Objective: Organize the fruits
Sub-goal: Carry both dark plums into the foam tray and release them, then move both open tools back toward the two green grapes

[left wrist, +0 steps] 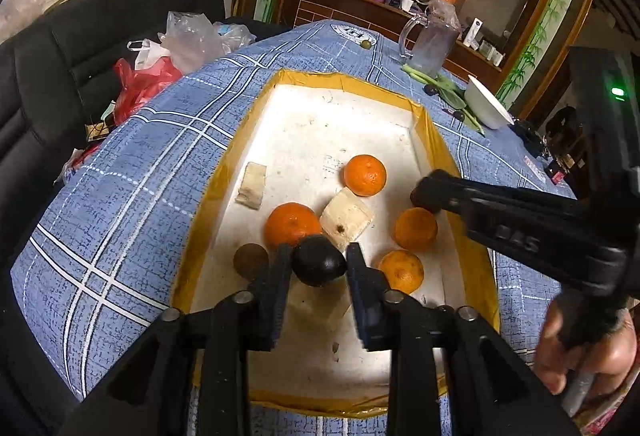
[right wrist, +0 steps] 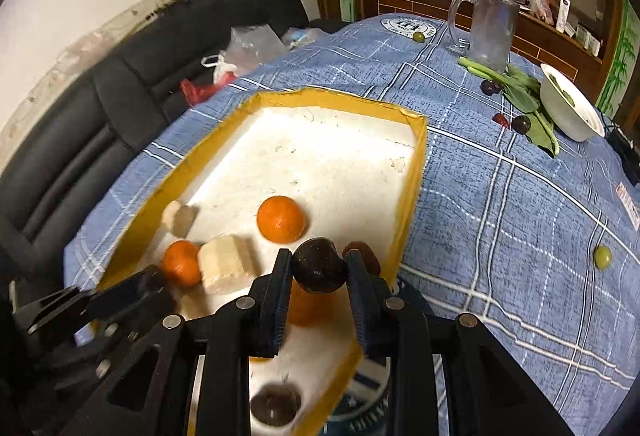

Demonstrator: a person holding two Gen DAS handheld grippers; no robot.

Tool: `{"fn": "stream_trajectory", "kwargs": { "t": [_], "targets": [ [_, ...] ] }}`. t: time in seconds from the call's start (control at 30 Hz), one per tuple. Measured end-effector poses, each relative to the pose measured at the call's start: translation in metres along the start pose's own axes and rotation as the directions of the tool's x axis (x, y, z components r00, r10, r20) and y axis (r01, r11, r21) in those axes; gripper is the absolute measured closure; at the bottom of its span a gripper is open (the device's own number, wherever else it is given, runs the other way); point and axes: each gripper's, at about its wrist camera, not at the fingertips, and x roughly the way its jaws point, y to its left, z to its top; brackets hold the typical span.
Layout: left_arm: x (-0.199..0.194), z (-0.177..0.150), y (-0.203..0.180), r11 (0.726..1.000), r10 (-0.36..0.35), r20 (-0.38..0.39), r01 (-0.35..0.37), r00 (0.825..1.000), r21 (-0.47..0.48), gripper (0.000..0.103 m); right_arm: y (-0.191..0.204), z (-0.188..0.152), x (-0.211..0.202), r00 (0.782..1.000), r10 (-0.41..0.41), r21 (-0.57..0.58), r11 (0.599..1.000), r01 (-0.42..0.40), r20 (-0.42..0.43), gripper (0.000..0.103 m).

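Note:
A white foam tray (left wrist: 320, 84) with a yellow taped rim holds several oranges, among them one (left wrist: 365, 174) in the middle and one (left wrist: 292, 224) nearer me. My left gripper (left wrist: 320, 256) is open low over the tray. A dark plum (left wrist: 318, 261) lies between its fingertips on the tray floor. My right gripper (right wrist: 319, 258) is shut on another dark plum (right wrist: 319, 270), above the tray's near right corner. In the left wrist view the right gripper (left wrist: 426, 194) reaches in from the right. A brown fruit (left wrist: 251, 260) sits left of my left fingers.
Foam blocks (left wrist: 346, 218) (left wrist: 251, 185) lie among the oranges. On the blue checked cloth stand a glass mug (right wrist: 490, 32) and a white bowl (right wrist: 570, 108), with leafy greens (right wrist: 524, 92), dark plums (right wrist: 521, 124) and a green fruit (right wrist: 603, 256). A black sofa (left wrist: 100, 56) with plastic bags lies left.

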Motion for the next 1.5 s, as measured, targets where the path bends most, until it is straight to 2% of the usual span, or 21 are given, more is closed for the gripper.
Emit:
{"fn": "stream_trajectory", "kwargs": {
  "t": [0.07,0.1,0.13,0.2,0.33,0.53,0.6,0.67,0.77,0.9,1.23,1.5],
  "targets": [
    [-0.004,0.001,0.002,1.0,-0.003,0.016,0.004,1.0,-0.011,0.047,-0.001,0.003,0.005,1.0,0.003,0.01,1.0,-0.003,-0.011,0.071],
    [-0.007,0.001,0.005,1.0,-0.001,0.027,0.002,1.0,-0.014,0.046,0.0,0.004,0.005,1.0,0.003,0.015,1.0,-0.003,-0.008,0.066],
    [-0.009,0.001,0.006,1.0,0.001,0.032,0.0,0.999,-0.015,0.046,0.0,0.005,0.002,1.0,-0.001,0.017,1.0,0.001,0.003,0.053],
    [-0.012,0.002,0.008,1.0,-0.002,0.037,0.003,0.999,-0.024,0.043,0.0,0.007,-0.006,0.999,-0.012,0.016,1.0,0.011,0.03,0.041],
    [-0.017,0.001,0.004,1.0,-0.001,0.042,0.001,0.999,-0.016,0.042,-0.002,0.004,-0.024,0.997,-0.036,0.017,0.999,0.035,0.07,0.041],
    [-0.034,-0.002,-0.023,0.998,0.036,0.093,-0.041,0.995,0.051,0.03,-0.023,-0.018,-0.065,0.989,-0.064,0.075,0.996,0.054,0.135,0.04],
    [-0.042,-0.005,-0.036,0.991,0.089,0.129,-0.101,0.988,0.092,0.025,-0.031,-0.028,-0.08,0.983,-0.088,0.09,0.993,0.075,0.158,0.038],
    [-0.05,-0.009,-0.053,0.973,0.151,0.184,-0.178,0.971,0.144,0.019,-0.039,-0.039,-0.093,0.975,-0.126,0.106,0.988,0.108,0.181,0.036],
    [-0.059,-0.014,-0.076,0.952,0.181,0.226,-0.228,0.957,0.205,0.014,-0.053,-0.055,-0.11,0.965,-0.166,0.14,0.98,0.139,0.204,0.033],
    [-0.061,-0.022,-0.101,0.945,0.14,0.202,-0.192,0.969,0.266,0.014,-0.068,-0.075,-0.125,0.958,-0.182,0.179,0.973,0.144,0.221,0.032],
    [-0.061,-0.048,-0.159,0.891,0.131,0.195,-0.202,0.972,0.408,0.014,-0.094,-0.108,-0.15,0.944,-0.218,0.225,0.961,0.163,0.246,0.028],
    [-0.056,-0.06,-0.18,0.872,0.124,0.168,-0.188,0.978,0.452,0.014,-0.111,-0.124,-0.159,0.94,-0.234,0.26,0.951,0.168,0.249,0.026]
  ]
}}
